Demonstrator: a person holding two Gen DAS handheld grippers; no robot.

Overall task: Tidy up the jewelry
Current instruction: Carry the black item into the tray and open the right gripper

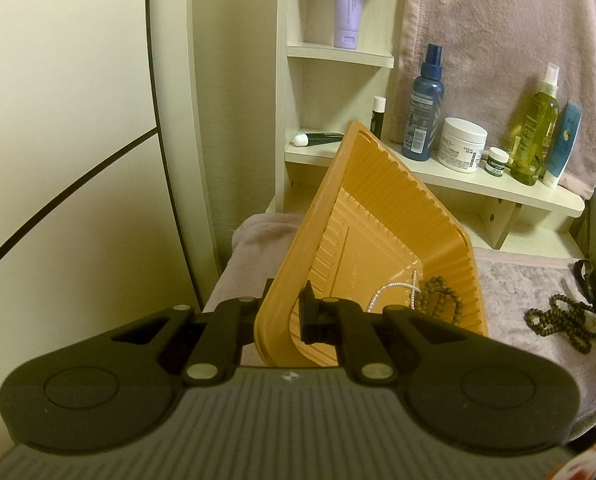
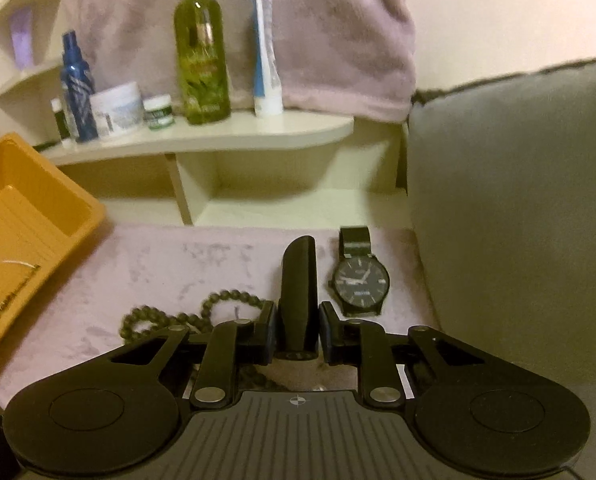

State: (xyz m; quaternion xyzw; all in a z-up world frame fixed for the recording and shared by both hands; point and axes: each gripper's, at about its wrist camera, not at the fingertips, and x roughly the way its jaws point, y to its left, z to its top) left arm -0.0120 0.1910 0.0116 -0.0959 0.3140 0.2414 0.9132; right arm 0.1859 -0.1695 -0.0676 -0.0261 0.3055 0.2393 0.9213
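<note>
On mauve cloth beside orange tray (image 1: 377,208): left gripper (image 1: 284,316) clamps tray rim, tilting it; pearl strand (image 1: 393,292) and beads inside. Right gripper (image 2: 298,324) pinches black bar (image 2: 298,300); watch (image 2: 359,276), bead bracelet (image 2: 202,312) outside tray. Step: loading. Next: carry bar trayward.

One orange tray (image 1: 377,216) at ten o'clock, holding one pearl string (image 1: 393,292) and one dark bead string (image 1: 437,296). A second bead string (image 2: 202,312) lies on the cloth, and one watch (image 2: 359,276) at one o'clock. One black case (image 2: 298,300) (or so it looks). On the shelf (image 2: 234,136) at twelve o'clock: two bottles, two jars, one upright tube.
</note>
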